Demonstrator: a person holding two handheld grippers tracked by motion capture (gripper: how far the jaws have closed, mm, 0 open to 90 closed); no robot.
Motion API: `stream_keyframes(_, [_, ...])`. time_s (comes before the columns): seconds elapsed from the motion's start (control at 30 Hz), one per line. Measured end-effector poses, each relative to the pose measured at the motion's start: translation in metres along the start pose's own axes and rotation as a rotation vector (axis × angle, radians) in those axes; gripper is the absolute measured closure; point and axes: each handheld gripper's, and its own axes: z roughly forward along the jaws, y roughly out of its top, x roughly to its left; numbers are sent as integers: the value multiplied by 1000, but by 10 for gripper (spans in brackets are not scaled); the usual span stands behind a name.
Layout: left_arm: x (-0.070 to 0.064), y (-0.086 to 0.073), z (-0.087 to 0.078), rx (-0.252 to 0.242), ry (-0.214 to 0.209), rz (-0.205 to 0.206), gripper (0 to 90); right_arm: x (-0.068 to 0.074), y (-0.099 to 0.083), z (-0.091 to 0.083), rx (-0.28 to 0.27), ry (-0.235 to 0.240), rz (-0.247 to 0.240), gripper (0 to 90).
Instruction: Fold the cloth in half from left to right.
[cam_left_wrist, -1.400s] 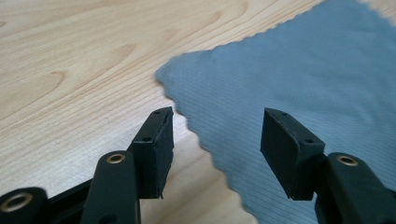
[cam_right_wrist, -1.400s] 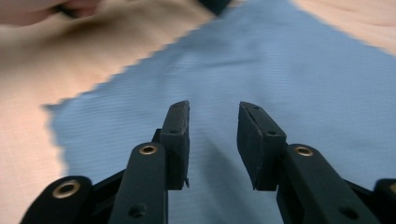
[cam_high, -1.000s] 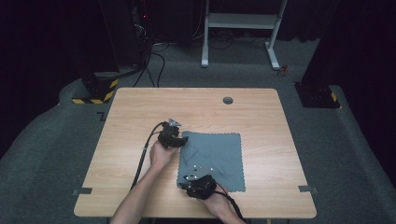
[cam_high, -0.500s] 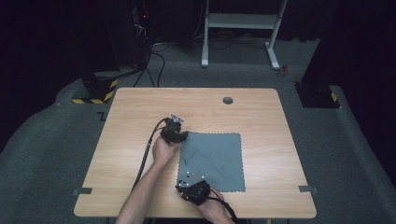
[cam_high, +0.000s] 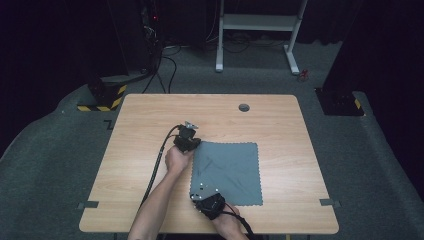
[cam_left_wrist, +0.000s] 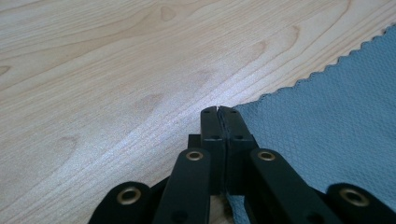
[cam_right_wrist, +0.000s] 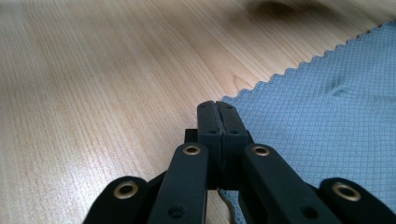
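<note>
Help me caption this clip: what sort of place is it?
Probably a lab or recording studio: a bare wooden table on grey carpet, black curtained walls, cables trailing over the floor, and a hazard-striped base beside the table.

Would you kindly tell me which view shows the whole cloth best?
The high view: the cloth lies flat with all four edges visible. The left gripper view shows just one corner at the shut jaws; the right gripper view likewise shows one corner.
</note>
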Motion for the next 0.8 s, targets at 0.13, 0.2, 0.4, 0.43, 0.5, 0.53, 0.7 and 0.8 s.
stream_keyframes(0.13, [2,0,0,-1,-5,-5,894,-1,-1,-1,-3,3,3,900])
stream_keyframes(0.2, [3,0,-1,-4,-12,-15,895,-1,-1,-3,-6,13,9,900])
stream_keyframes(0.4, [3,3,-7,-24,-16,-14,895,0,-1,-5,-28,5,9,900])
stream_keyframes(0.43, [3,3,-7,-26,-16,-12,895,0,-2,-6,-33,3,16,900])
stream_keyframes(0.5, [5,4,-9,-30,-18,-12,895,-2,-2,-8,-54,4,25,900])
stream_keyframes(0.53, [5,4,-9,-31,-19,-12,895,-3,-2,-10,-60,12,36,900])
stream_keyframes(0.7, [5,5,-11,-47,-32,-23,895,-7,-2,-11,-60,25,44,900])
stream_keyframes(0.8, [7,5,-13,-50,-33,-18,895,-6,-1,-12,-63,29,39,900])
